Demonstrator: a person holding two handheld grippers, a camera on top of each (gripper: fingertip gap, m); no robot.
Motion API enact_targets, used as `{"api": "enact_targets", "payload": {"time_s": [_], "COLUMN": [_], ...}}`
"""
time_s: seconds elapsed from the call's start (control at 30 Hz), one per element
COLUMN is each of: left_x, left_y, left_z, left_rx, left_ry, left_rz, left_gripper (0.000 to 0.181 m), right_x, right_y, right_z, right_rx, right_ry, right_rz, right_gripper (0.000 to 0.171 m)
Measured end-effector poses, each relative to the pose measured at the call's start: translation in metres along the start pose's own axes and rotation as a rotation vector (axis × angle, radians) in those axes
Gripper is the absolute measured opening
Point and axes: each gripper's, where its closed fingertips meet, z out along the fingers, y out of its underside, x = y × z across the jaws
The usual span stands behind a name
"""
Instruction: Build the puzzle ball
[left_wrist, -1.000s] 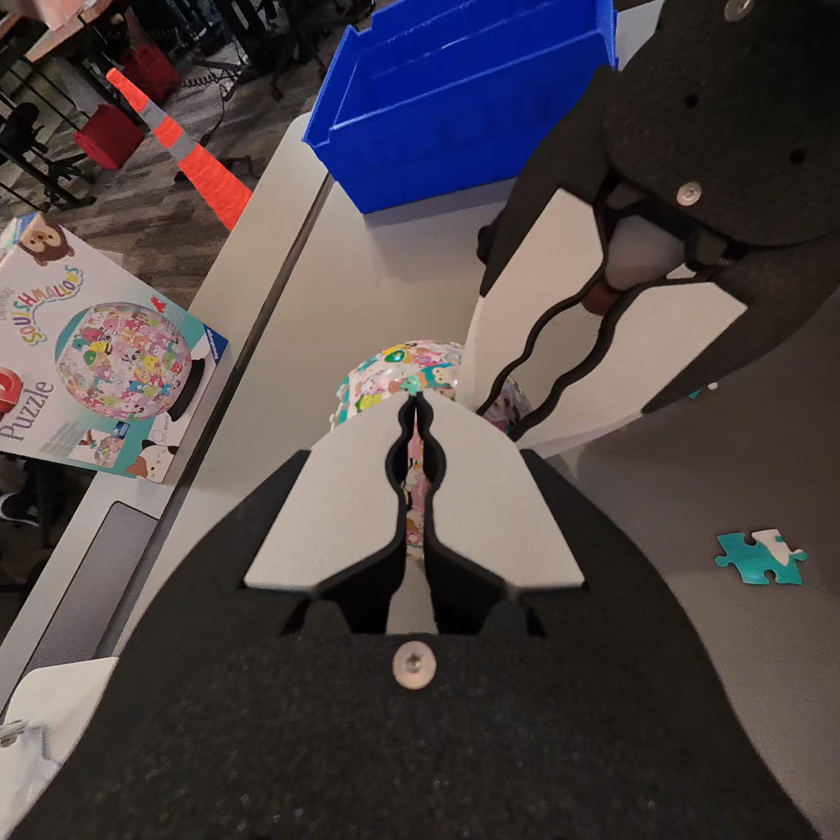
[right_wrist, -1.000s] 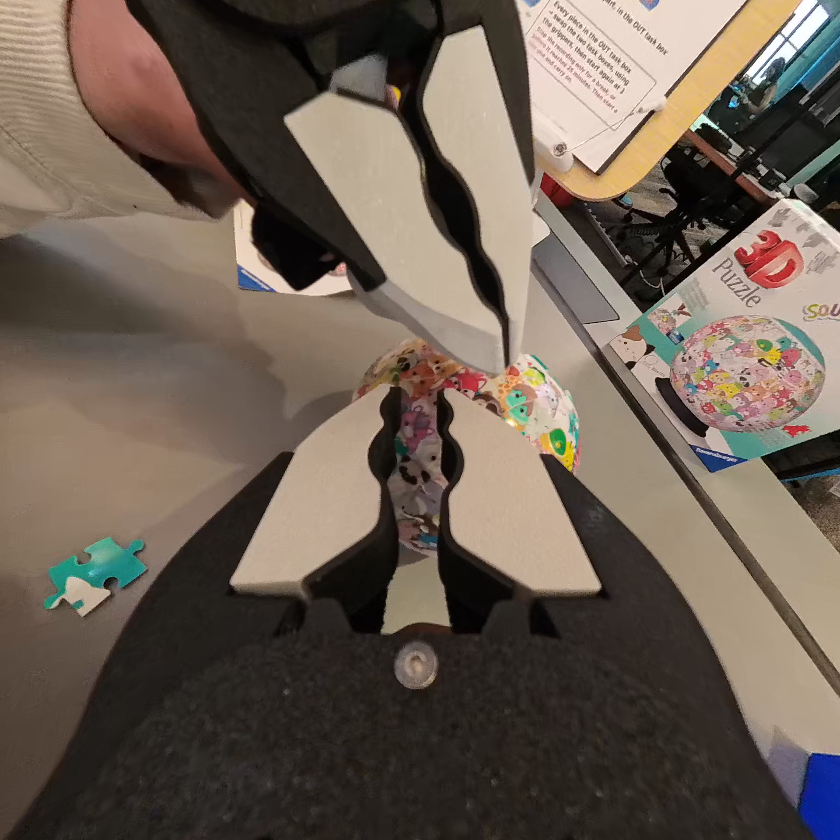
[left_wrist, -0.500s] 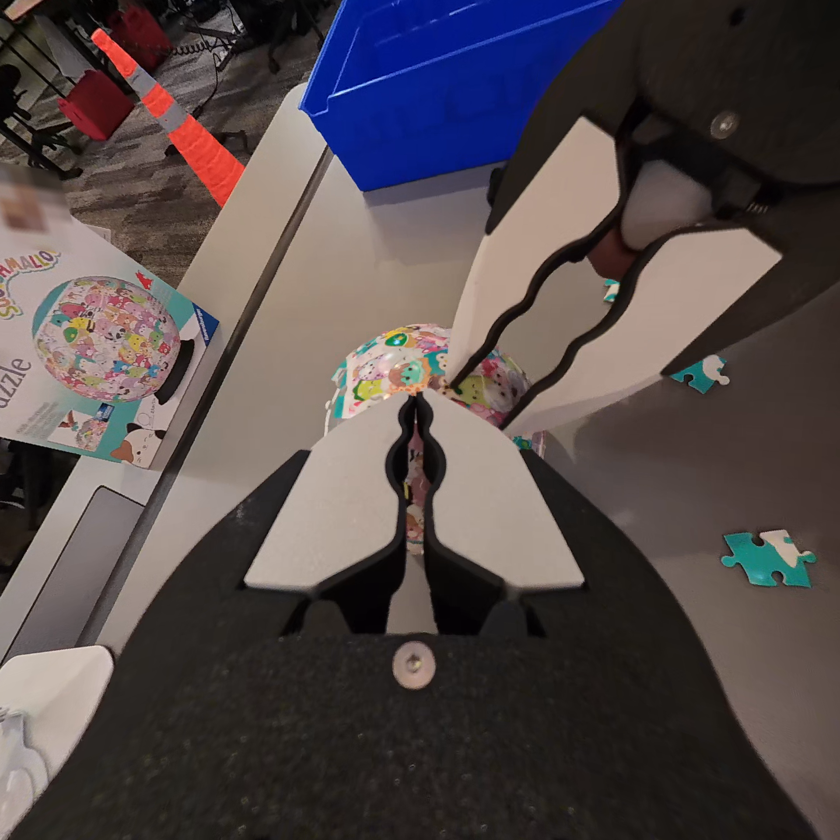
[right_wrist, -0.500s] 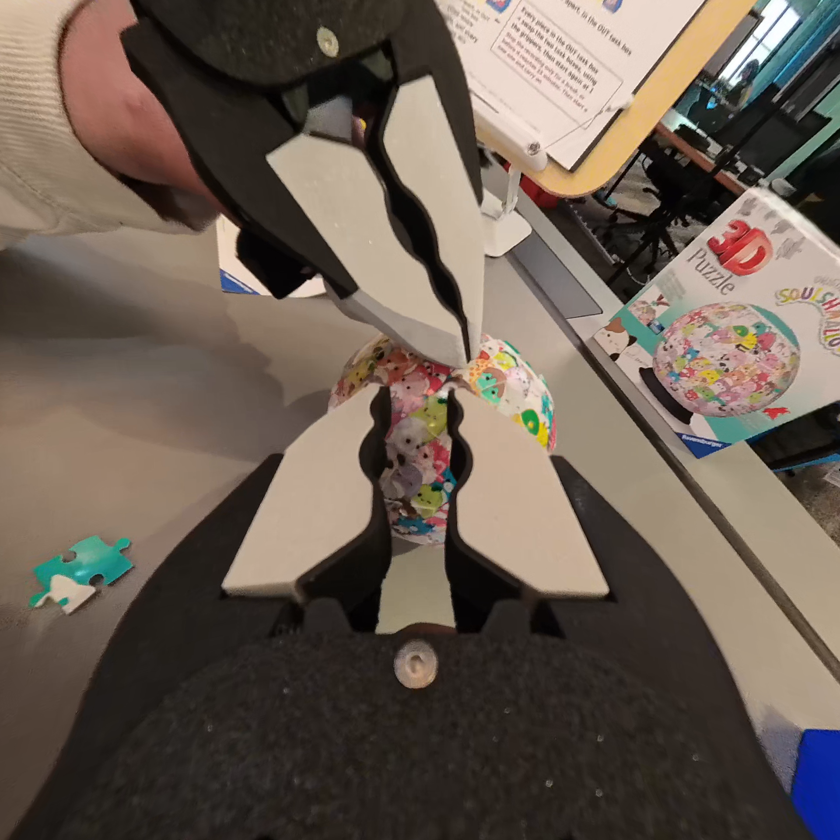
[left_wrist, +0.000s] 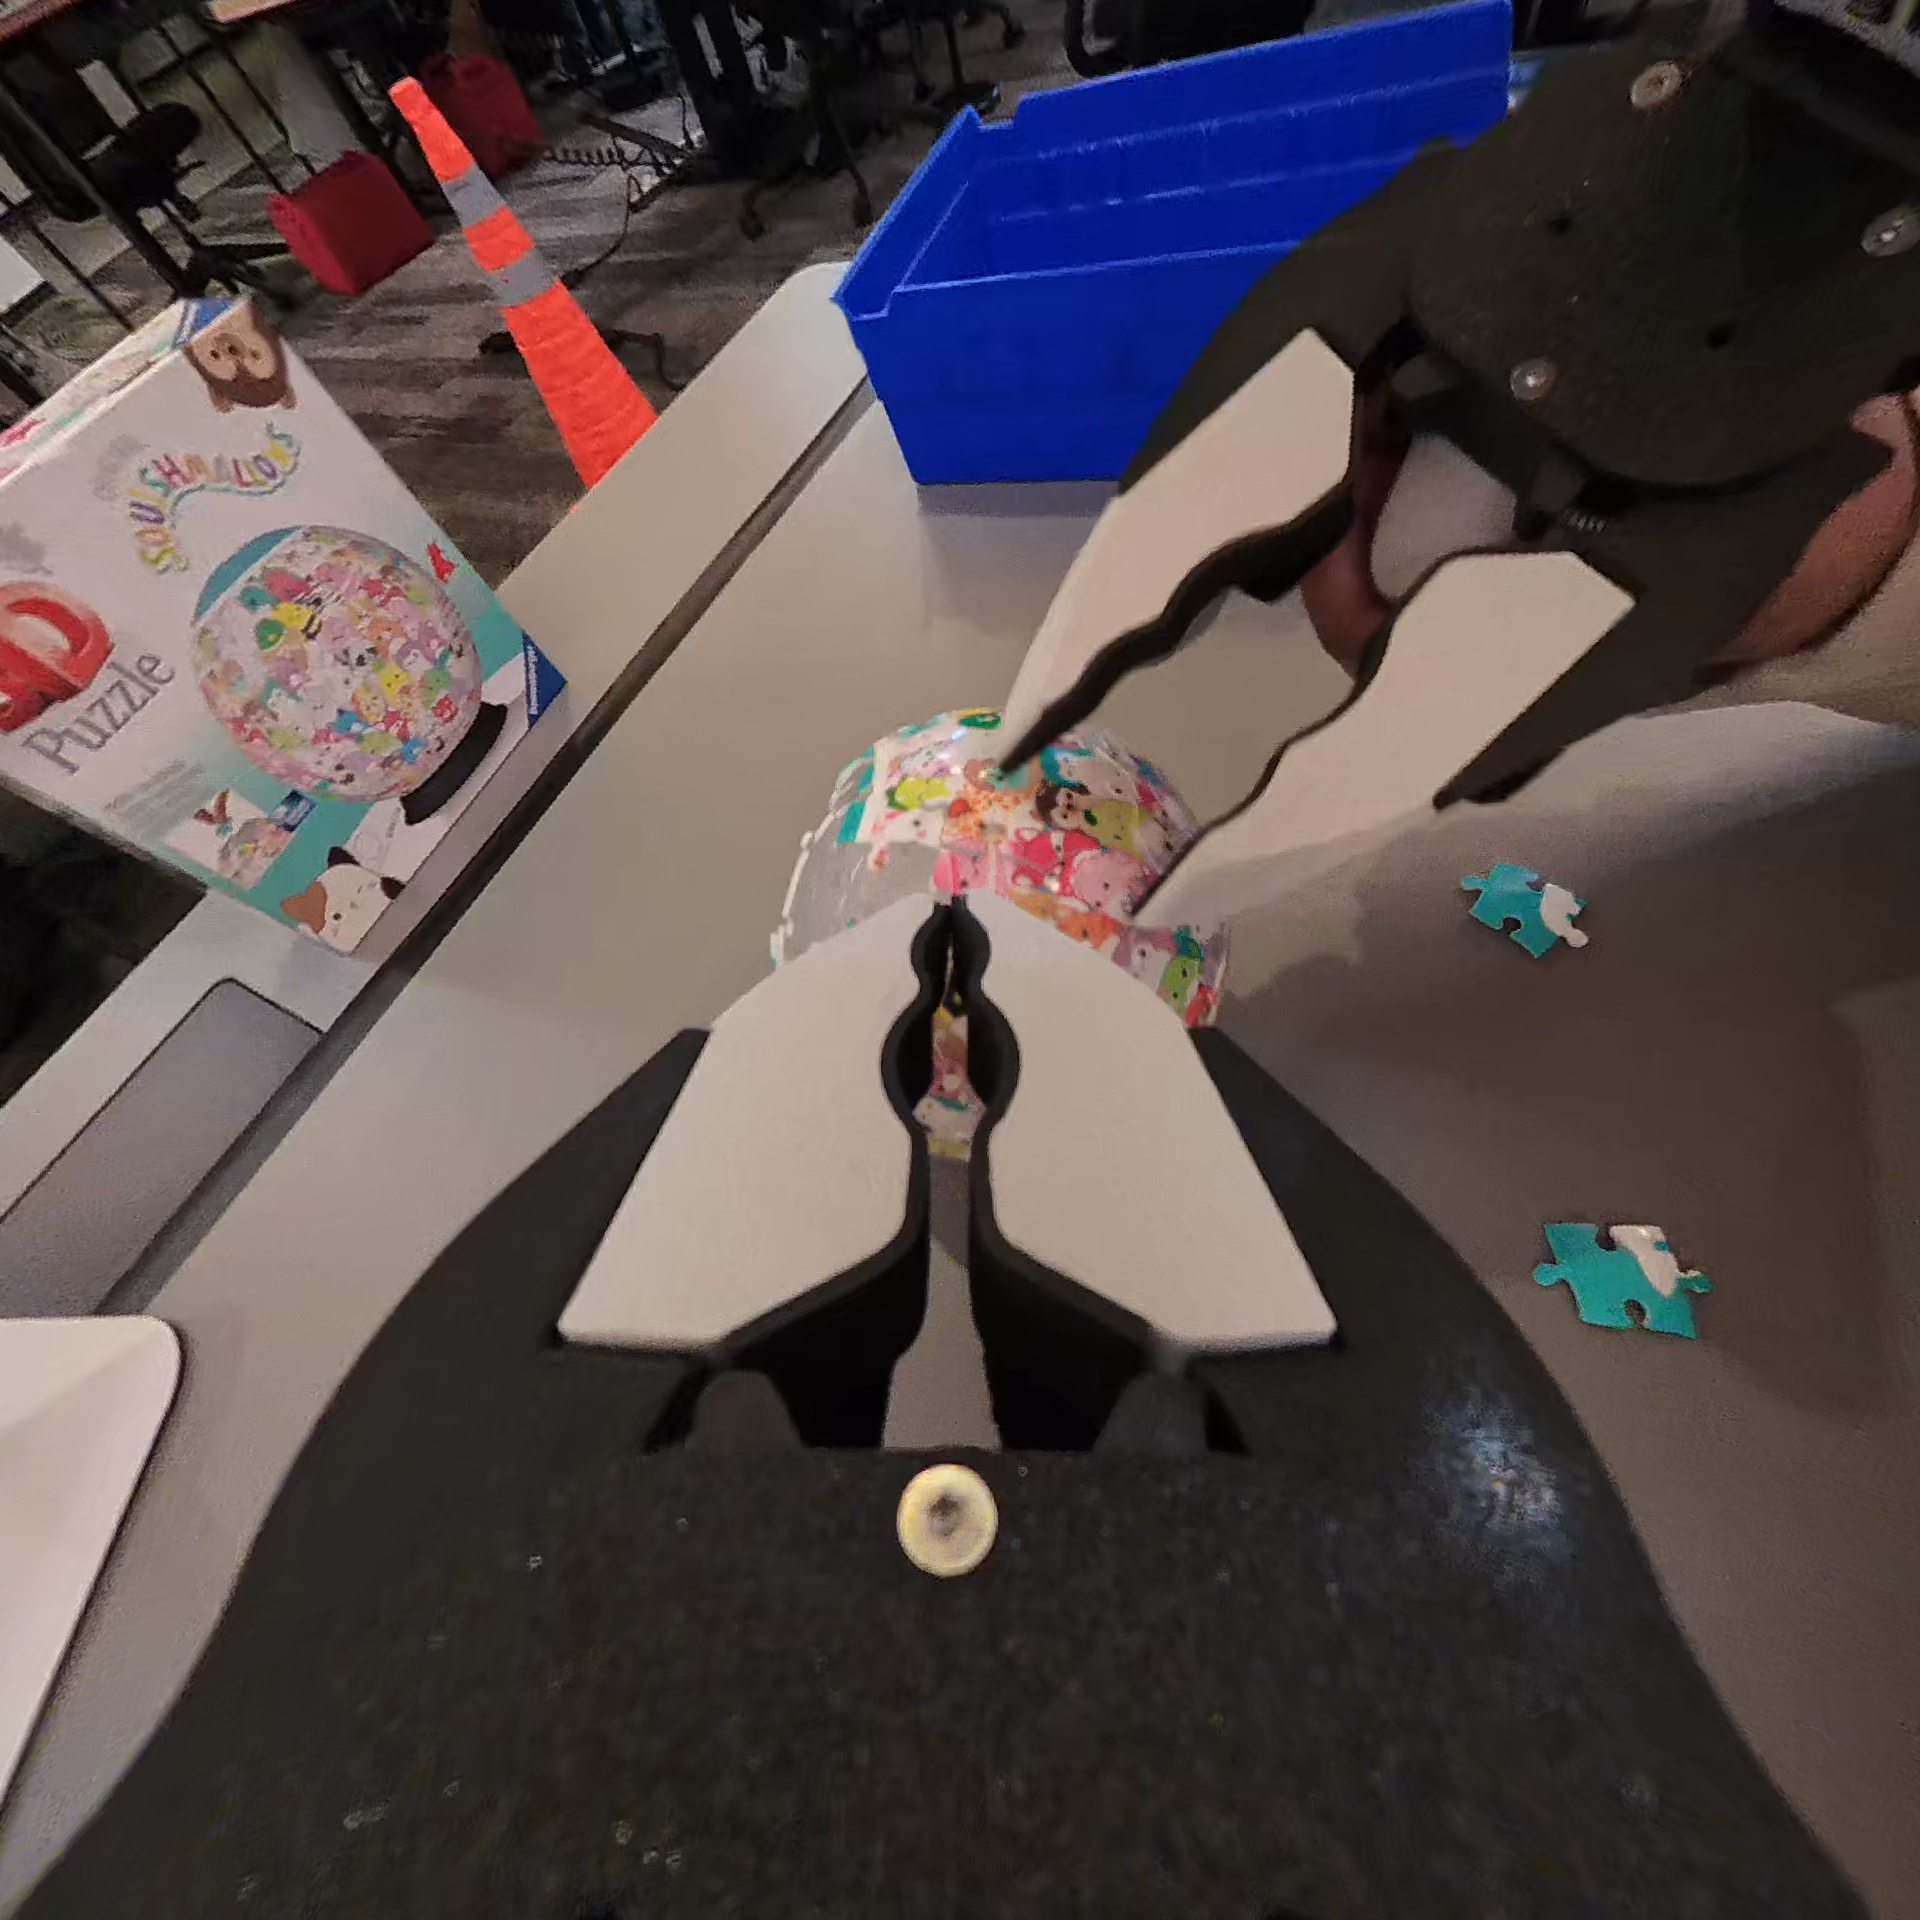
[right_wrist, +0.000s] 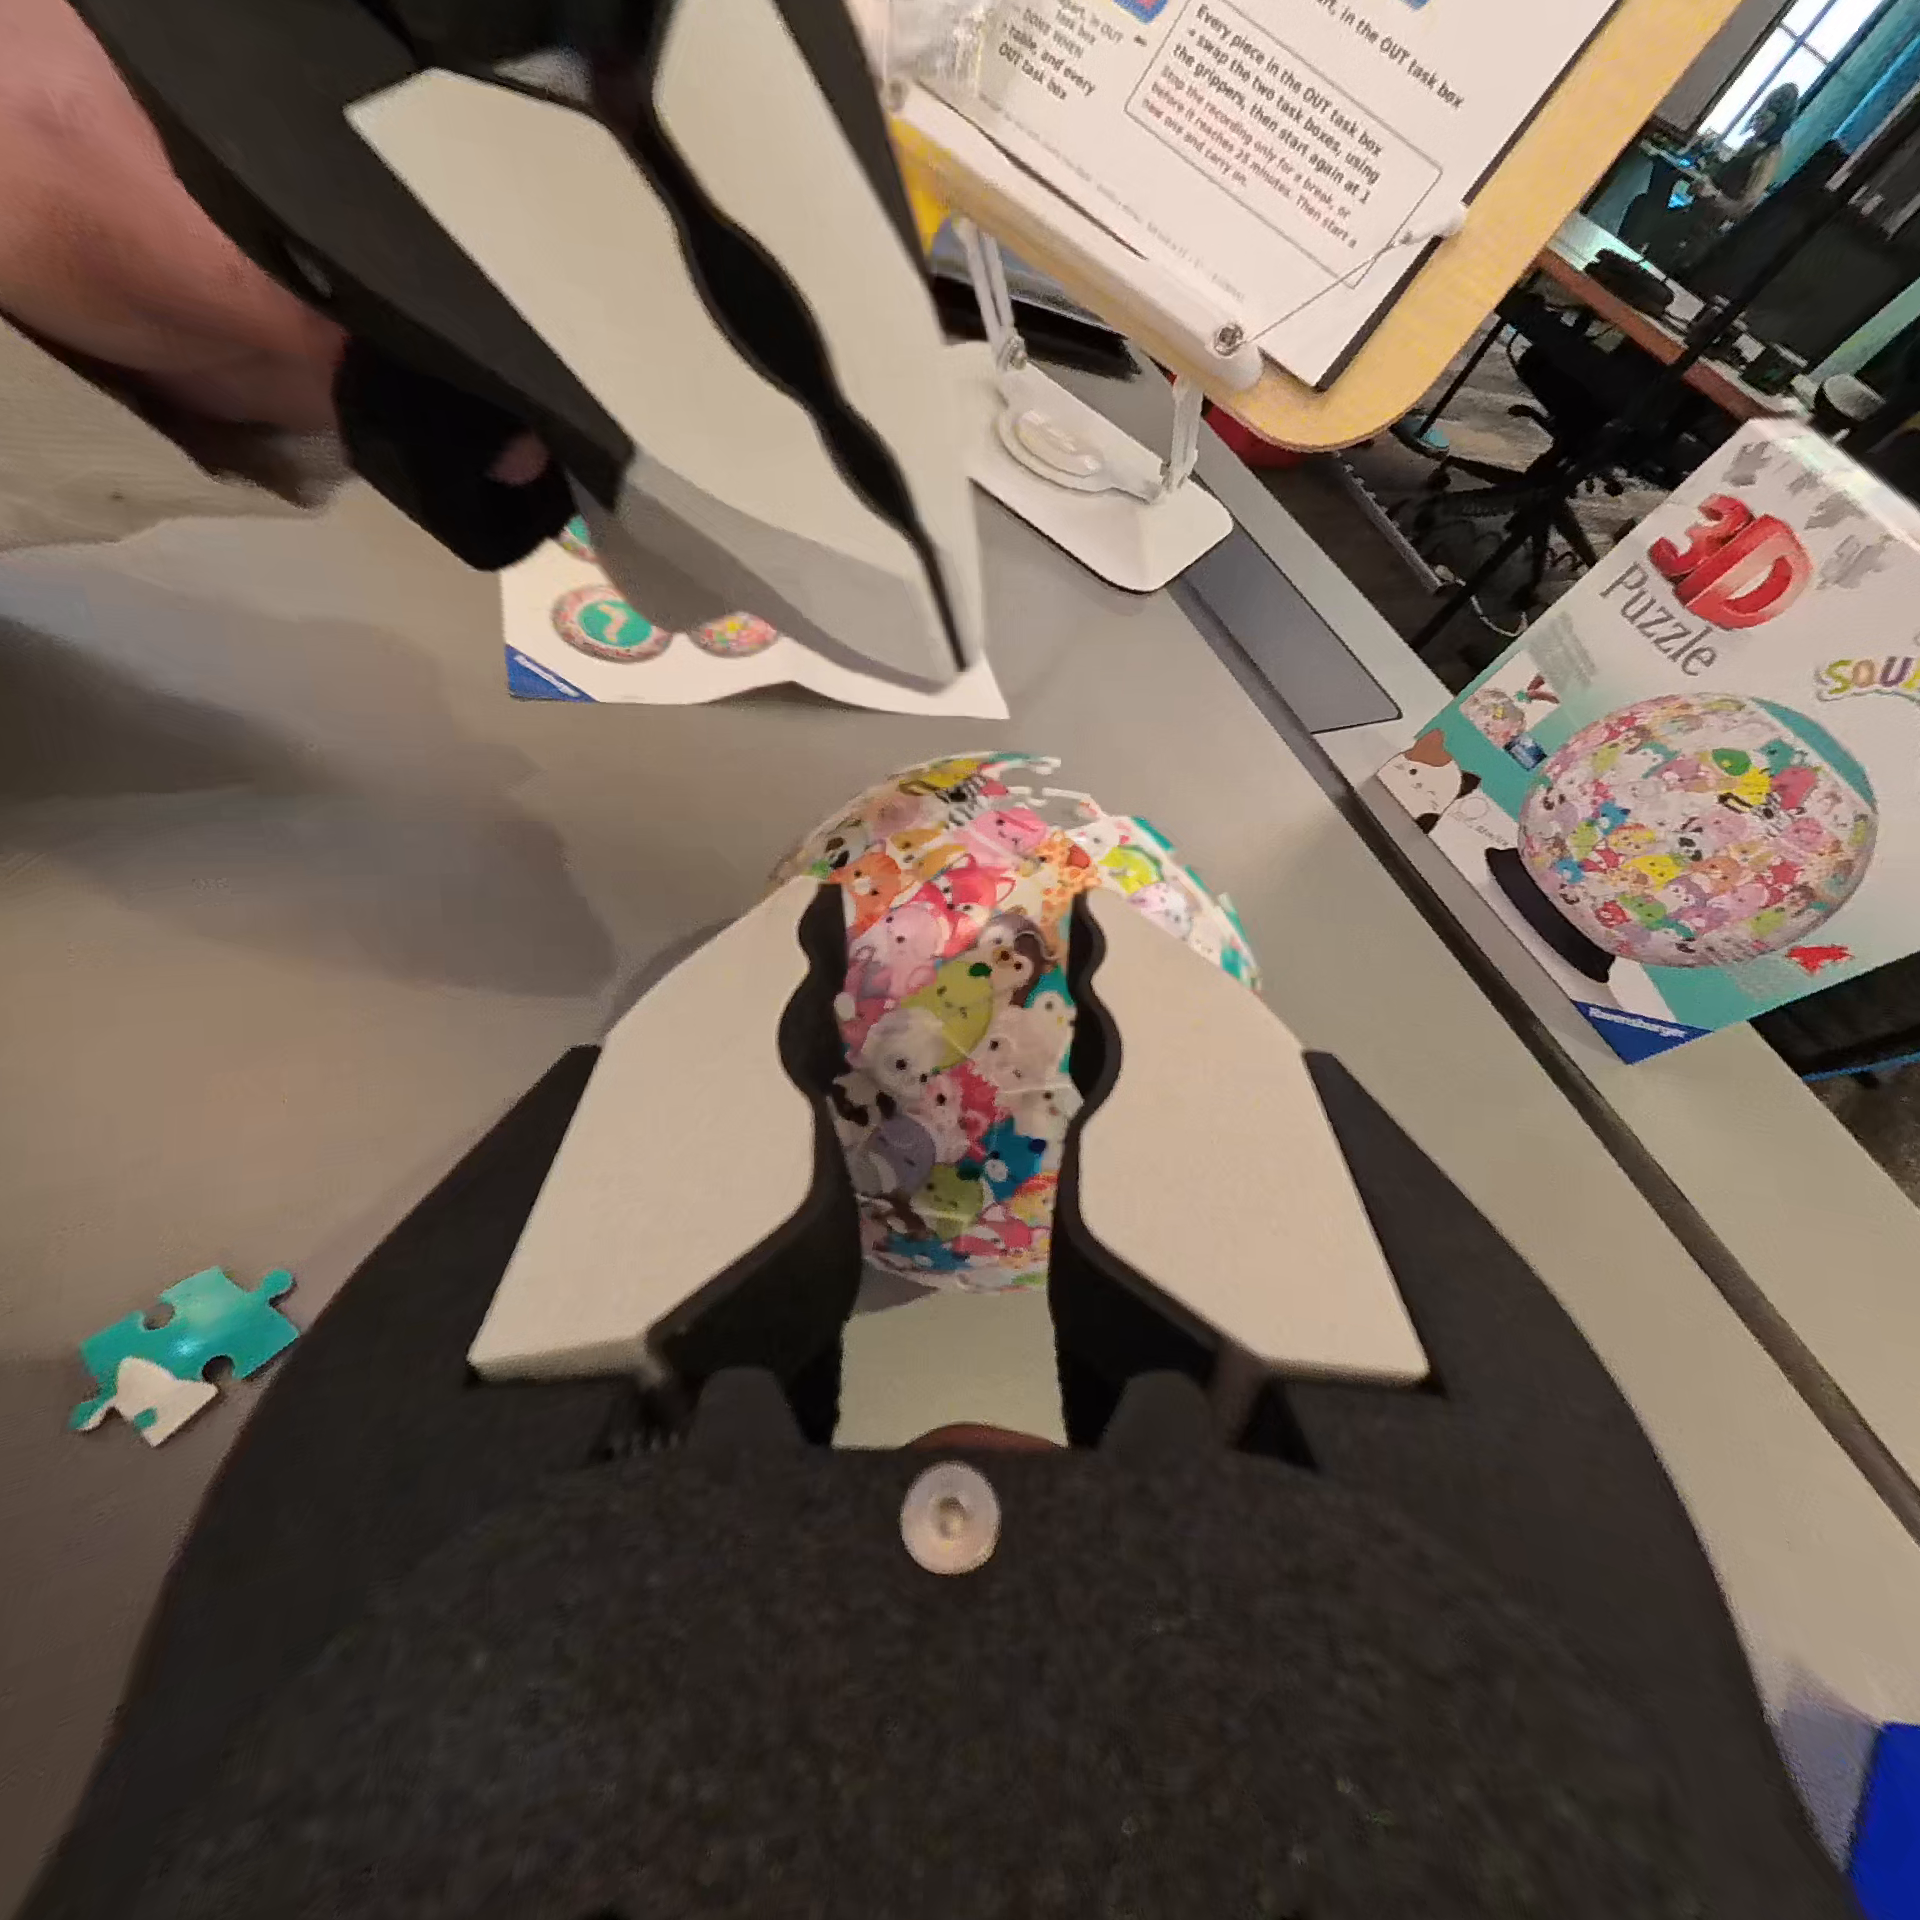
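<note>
The colourful puzzle ball (left_wrist: 1049, 831) sits on the grey table, with a bare grey patch on its left side. It also shows in the right wrist view (right_wrist: 961, 1049). My right gripper (right_wrist: 945, 899) is open, and its fingertips rest against the ball's upper part from the right (left_wrist: 1075, 836). My left gripper (left_wrist: 951, 914) is shut and empty. It hangs just above and behind the ball, apart from it (right_wrist: 940, 665). Two loose teal and white puzzle pieces (left_wrist: 1527, 909) (left_wrist: 1621, 1278) lie on the table to the right. One of them shows in the right wrist view (right_wrist: 177, 1340).
A blue bin (left_wrist: 1091, 312) stands at the table's far end. The puzzle box (left_wrist: 239, 644) leans beside the table's edge. An instruction sheet (right_wrist: 748, 675) and a clipboard stand (right_wrist: 1101, 499) lie beyond the ball. An orange cone (left_wrist: 551, 312) stands on the floor. The tips of both grippers are at nearly the same place.
My right gripper has opened wider over the ball. My left gripper, still shut, has lifted off the ball and pulled back from it.
</note>
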Motion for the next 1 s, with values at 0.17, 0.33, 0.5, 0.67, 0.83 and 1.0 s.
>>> {"api": "enact_targets", "payload": {"time_s": [0.17, 0.33, 0.5, 0.67, 0.83, 1.0], "left_x": [-0.001, -0.003, -0.002, -0.002, -0.003, 0.0], "left_y": [0.013, 0.015, 0.012, 0.015, 0.015, 0.018], "left_z": [-0.008, -0.009, -0.013, -0.017, -0.018, -0.012], "left_rx": [-0.013, -0.011, 0.005, 0.0, 0.01, 0.016], "left_ry": [0.001, 0.002, -0.002, -0.012, -0.007, 0.031], "left_rz": [-0.048, -0.073, -0.078, -0.08, -0.093, -0.135], "left_gripper": [0.0, 0.0, 0.0, 0.0, 0.0, 0.001], "right_x": [-0.002, -0.002, -0.005, -0.006, -0.007, 0.007], "right_y": [-0.006, -0.004, -0.007, -0.006, -0.001, -0.024], "right_z": [0.0, 0.002, 0.006, 0.009, 0.015, -0.002], "right_rx": [0.005, -0.017, -0.028, -0.037, -0.082, -0.019], "right_ry": [-0.028, -0.024, -0.042, -0.055, -0.069, -0.094], "right_rz": [-0.017, -0.041, -0.061, -0.041, -0.079, -0.129], "right_gripper": [0.045, 0.048, 0.05, 0.056, 0.059, 0.061]}}
